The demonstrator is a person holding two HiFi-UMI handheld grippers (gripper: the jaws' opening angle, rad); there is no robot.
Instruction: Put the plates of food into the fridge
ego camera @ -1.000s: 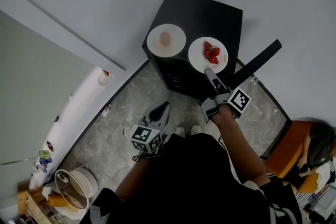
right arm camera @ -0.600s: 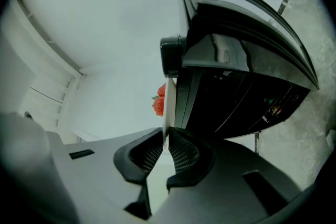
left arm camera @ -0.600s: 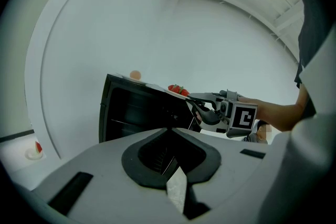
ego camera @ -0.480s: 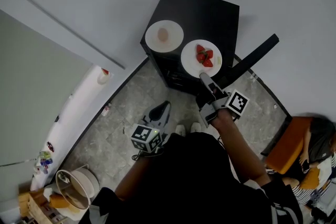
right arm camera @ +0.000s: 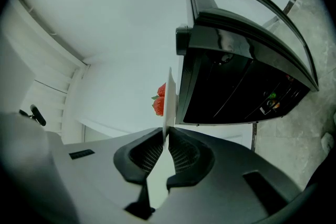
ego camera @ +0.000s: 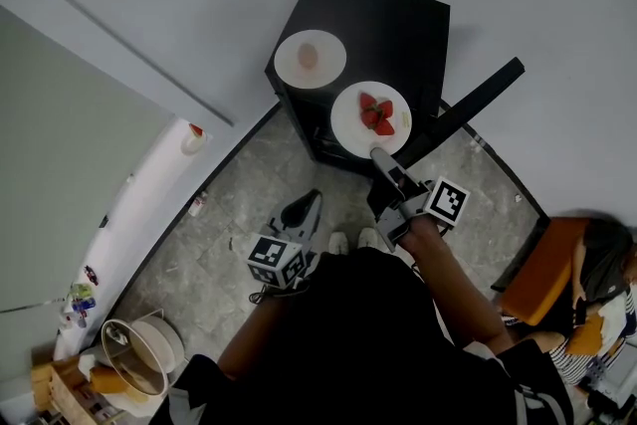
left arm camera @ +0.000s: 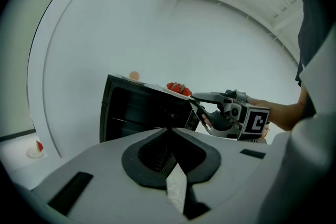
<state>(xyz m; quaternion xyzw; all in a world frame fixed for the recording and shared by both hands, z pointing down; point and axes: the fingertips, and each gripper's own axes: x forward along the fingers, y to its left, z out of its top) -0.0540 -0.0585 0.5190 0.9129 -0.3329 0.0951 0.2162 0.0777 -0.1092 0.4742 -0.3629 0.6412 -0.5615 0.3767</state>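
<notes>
The right gripper, clamped on the strawberry plate by its near rim, has slid it to the black cabinet edge, likely starting its carry; the left gripper hangs closed, empty.

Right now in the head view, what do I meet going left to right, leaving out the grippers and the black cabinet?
round bin → plate with pale food → strawberry plate → orange chair

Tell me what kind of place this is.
Probably a home-style kitchen corner: a strawberry plate and a second plate at a black cabinet, what looks like a white fridge with magnets, and a stone-tile floor.
</notes>
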